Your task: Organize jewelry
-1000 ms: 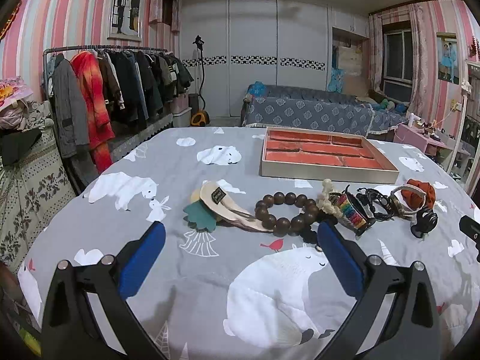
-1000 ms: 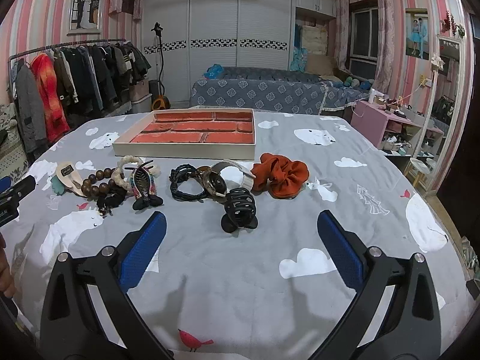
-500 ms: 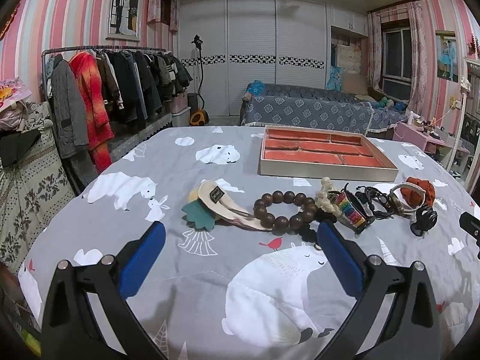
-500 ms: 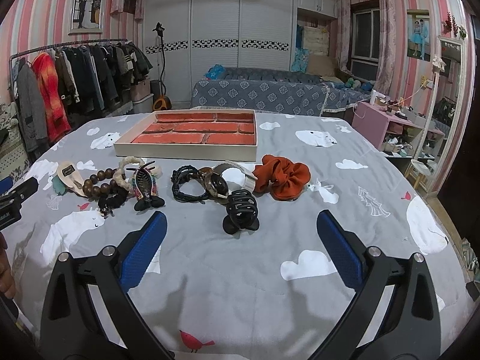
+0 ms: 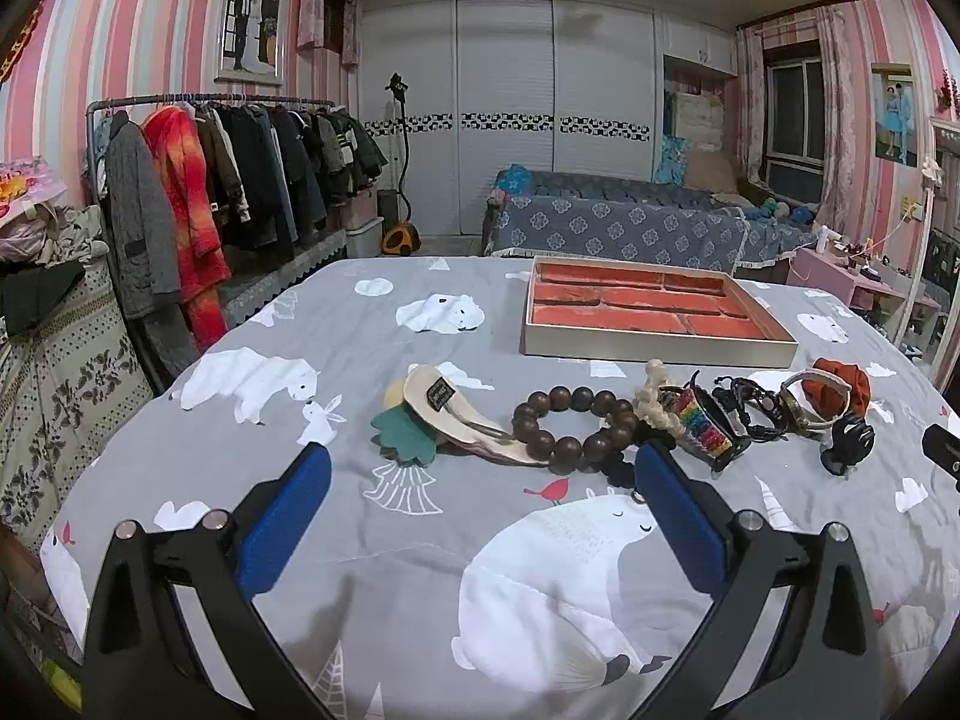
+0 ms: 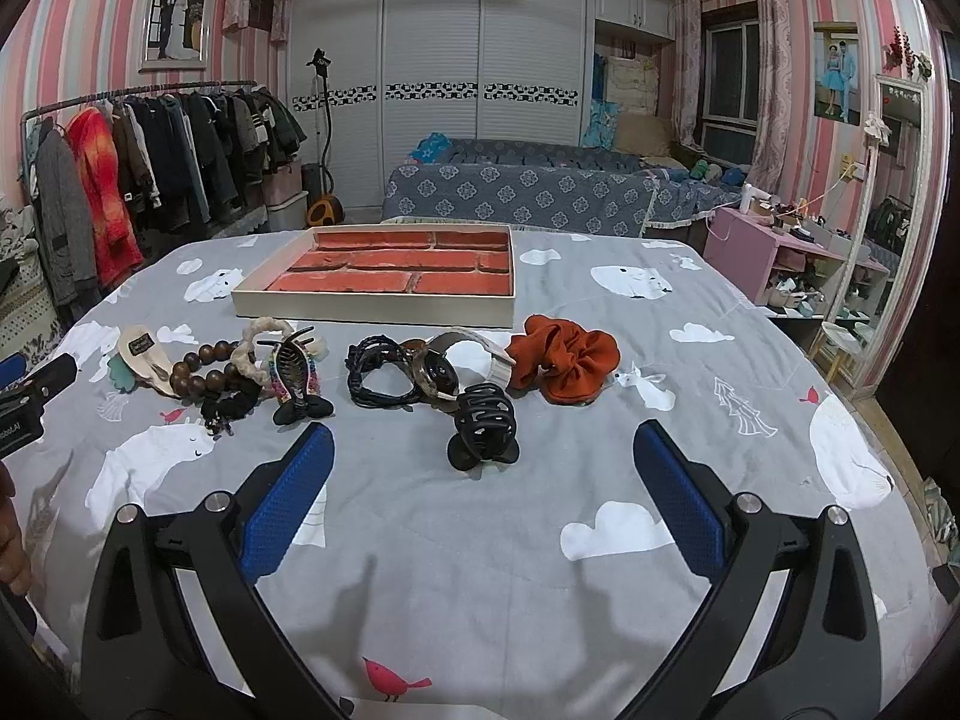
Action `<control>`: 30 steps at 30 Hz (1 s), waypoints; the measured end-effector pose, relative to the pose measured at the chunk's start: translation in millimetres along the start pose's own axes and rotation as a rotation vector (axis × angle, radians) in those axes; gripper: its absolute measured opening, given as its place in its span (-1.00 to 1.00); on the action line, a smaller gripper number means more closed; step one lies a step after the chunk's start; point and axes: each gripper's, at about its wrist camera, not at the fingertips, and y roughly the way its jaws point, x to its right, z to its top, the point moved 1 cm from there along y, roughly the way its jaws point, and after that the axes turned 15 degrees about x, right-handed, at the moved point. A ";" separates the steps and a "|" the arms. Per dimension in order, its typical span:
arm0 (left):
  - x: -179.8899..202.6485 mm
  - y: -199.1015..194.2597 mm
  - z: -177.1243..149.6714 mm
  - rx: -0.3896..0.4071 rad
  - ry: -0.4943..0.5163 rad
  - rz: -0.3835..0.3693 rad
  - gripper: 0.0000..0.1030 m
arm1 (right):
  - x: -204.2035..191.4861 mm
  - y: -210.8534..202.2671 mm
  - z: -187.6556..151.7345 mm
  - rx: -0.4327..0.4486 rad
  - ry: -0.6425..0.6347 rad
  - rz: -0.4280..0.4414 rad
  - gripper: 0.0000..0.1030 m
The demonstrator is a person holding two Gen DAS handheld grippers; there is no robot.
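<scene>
Left wrist view: left gripper wide open, empty; bead bracelet frame centre, rigid, probably rolls, pinch across beads. Right gripper wide open, empty; claw clip centre, stiff, light.

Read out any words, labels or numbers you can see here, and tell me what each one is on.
"obotAI", partly cut off: on the black left tool body at the right wrist view's left edge.
Small dark tag on the cream hair clip: too small to read.
Writing on the mirror's dark top panel: too blurred to read.
</scene>
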 end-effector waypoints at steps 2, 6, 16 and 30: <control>-0.1 0.6 0.1 -0.005 -0.008 -0.004 0.92 | -0.5 -1.2 0.9 0.000 0.002 0.003 0.90; -0.3 1.6 -0.8 -0.030 -0.036 -0.013 0.92 | -0.5 -1.8 1.2 0.002 0.001 0.002 0.90; 0.8 2.8 -1.9 -0.069 -0.036 -0.018 0.92 | 2.2 -0.5 2.3 -0.007 0.003 0.002 0.90; 9.2 7.8 -3.6 -0.029 -0.081 -0.056 0.92 | 4.2 8.9 -2.4 -0.025 0.004 0.002 0.90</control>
